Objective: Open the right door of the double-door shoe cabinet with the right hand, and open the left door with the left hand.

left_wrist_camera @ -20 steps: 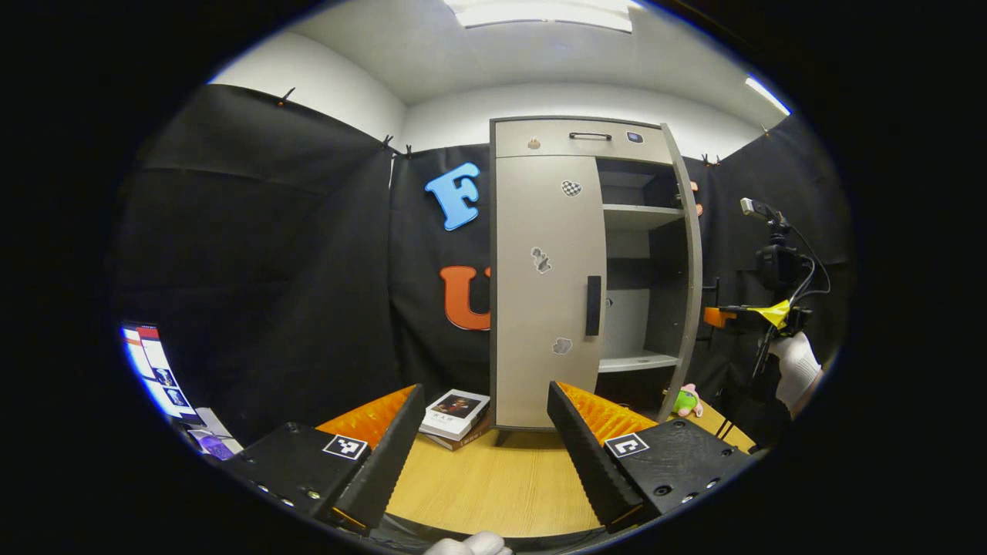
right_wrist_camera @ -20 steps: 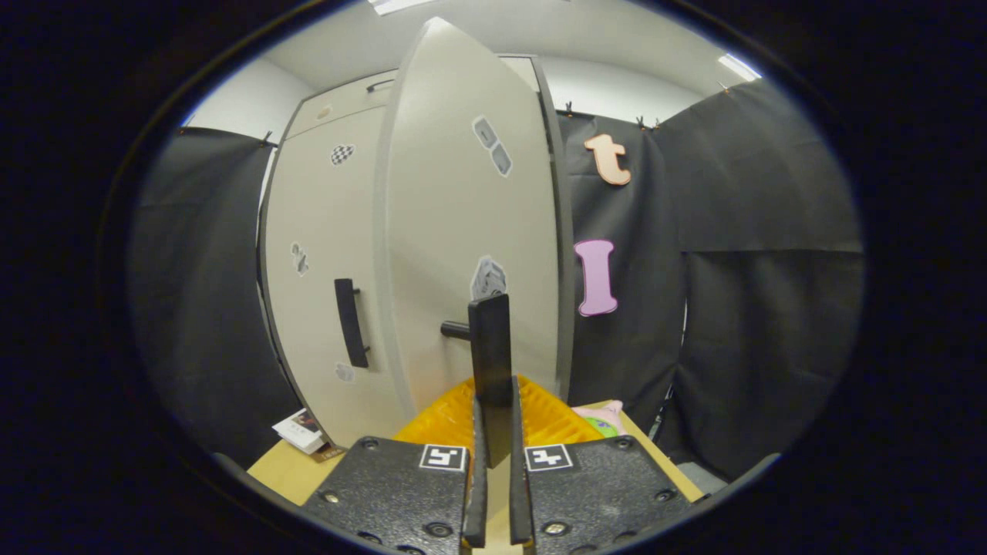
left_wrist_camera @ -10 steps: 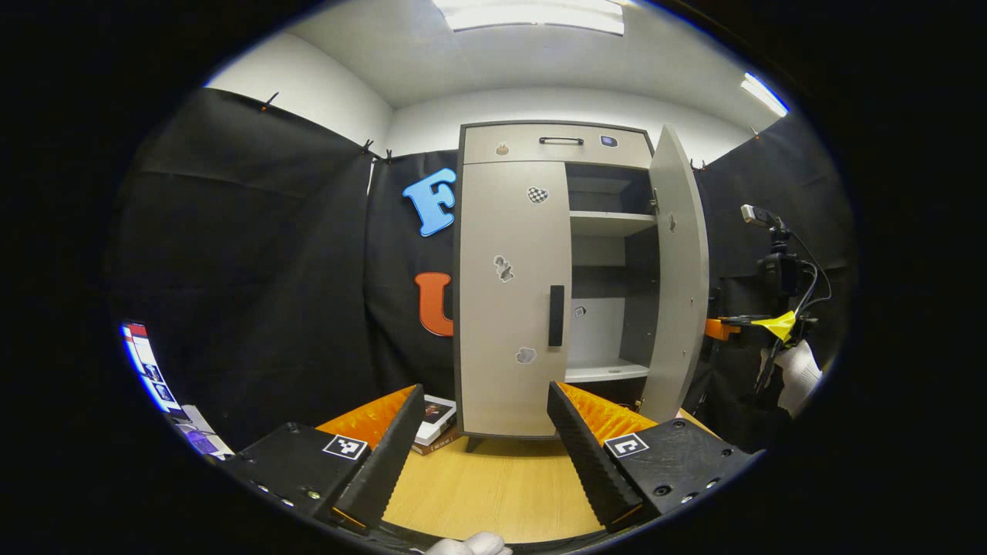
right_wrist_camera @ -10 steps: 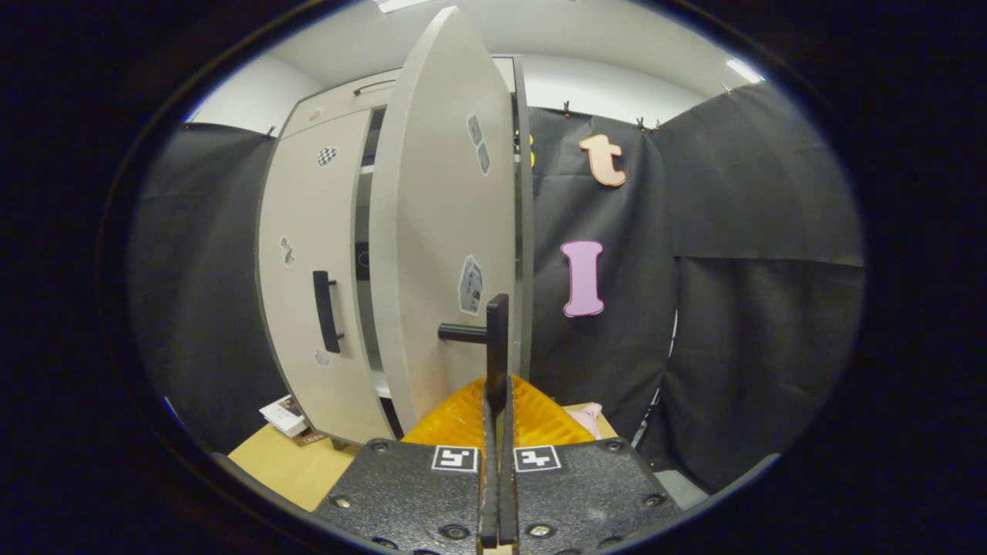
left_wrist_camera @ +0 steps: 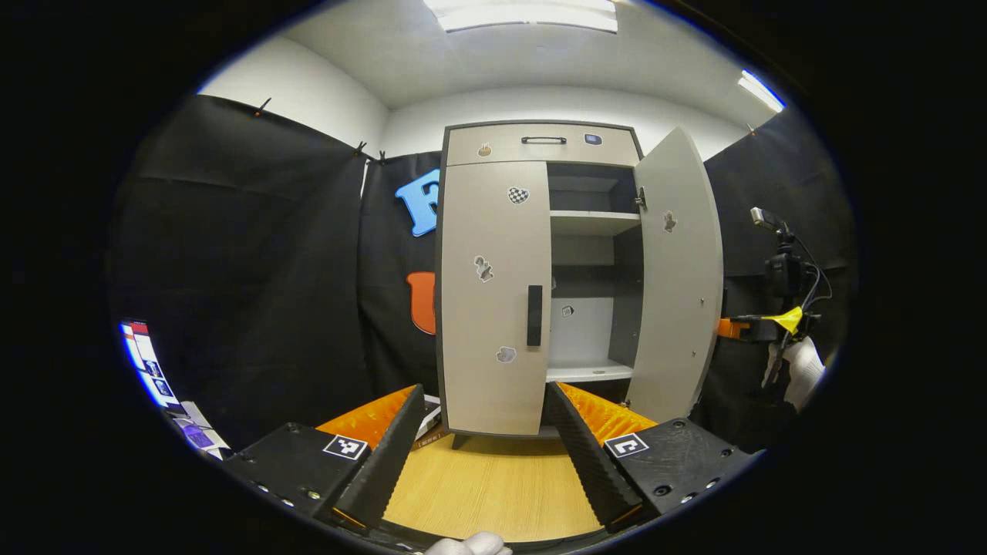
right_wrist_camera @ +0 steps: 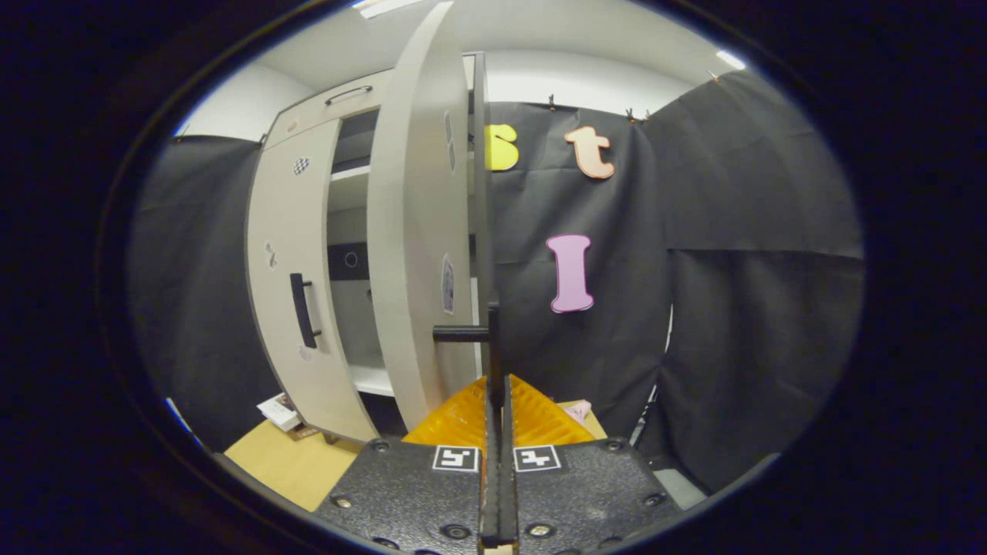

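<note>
At the back edge of the pale wooden tabletop [left_wrist_camera: 493, 486] stands the tall grey laminate shoe cabinet [left_wrist_camera: 540, 146]. Its stiff, smooth right door [left_wrist_camera: 678, 277] is swung open, the right gripper [right_wrist_camera: 495, 401] clamped on its slim black bar handle [right_wrist_camera: 493, 339]. Spread wide and empty, the left gripper [left_wrist_camera: 482, 432] faces the closed left door [left_wrist_camera: 486, 231], whose rigid black handle [left_wrist_camera: 534, 314] looks the natural hold; the panel should swing lightly.

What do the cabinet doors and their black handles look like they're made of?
The cabinet doors look like laminated board with a matte beige face: flat, even colour, thin darker edge. The black handles seem to be matte plastic or painted metal; which one is unclear from here.
</note>
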`<state>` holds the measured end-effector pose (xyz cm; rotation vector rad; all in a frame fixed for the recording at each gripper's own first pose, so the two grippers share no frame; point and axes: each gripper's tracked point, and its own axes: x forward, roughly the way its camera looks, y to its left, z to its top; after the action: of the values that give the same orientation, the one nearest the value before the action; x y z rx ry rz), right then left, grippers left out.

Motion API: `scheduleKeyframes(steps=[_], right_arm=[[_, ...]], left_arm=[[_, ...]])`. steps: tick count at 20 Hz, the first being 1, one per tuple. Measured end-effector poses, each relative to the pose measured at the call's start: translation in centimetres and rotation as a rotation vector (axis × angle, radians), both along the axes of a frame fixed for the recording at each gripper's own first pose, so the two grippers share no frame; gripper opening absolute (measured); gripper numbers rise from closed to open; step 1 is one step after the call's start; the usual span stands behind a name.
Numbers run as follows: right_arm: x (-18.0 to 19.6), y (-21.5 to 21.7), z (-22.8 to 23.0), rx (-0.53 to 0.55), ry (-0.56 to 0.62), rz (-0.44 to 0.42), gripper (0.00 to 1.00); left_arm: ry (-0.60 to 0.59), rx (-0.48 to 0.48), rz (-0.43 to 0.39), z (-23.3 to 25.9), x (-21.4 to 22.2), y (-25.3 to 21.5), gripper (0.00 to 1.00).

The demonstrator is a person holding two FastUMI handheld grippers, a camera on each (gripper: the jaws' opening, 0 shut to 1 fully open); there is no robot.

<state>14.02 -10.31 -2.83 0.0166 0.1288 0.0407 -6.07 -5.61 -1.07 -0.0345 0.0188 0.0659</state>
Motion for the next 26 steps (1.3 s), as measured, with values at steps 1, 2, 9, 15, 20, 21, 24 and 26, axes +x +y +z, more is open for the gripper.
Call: scheduleKeyframes(steps=[1,2,9,15,20,21,24,26], right_arm=[[0.1,0.2,0.0,-0.004,-0.003,0.000,0.03],[-0.1,0.2,0.0,0.002,-0.005,0.003,0.04],[-0.1,0.1,0.6,-0.001,-0.019,-0.003,0.02],[-1.3,-1.7,0.9,-0.021,-0.018,-0.071,0.23],[-5.0,-2.5,3.2,0.010,-0.061,-0.144,0.84],[-6.0,-2.1,3.5,0.004,-0.072,-0.152,0.90],[-8.8,0.0,4.0,-0.029,-0.099,-0.156,1.00],[-10.6,2.6,3.5,-0.036,-0.105,-0.132,1.00]], left_arm=[[-0.002,0.003,0.002,0.1,0.0,0.0,0.96],[-0.005,0.005,0.001,0.3,0.0,-0.2,0.96],[0.002,0.014,-0.004,0.2,-0.1,0.1,0.95],[-0.001,0.014,-0.019,-0.1,1.3,1.5,0.95],[0.003,0.024,-0.040,-1.5,3.6,3.5,0.96],[0.007,0.025,-0.043,-1.6,3.8,3.9,0.96],[0.012,0.027,-0.059,-1.6,4.3,4.7,0.96],[0.010,0.028,-0.071,-1.4,4.8,5.1,0.96]])
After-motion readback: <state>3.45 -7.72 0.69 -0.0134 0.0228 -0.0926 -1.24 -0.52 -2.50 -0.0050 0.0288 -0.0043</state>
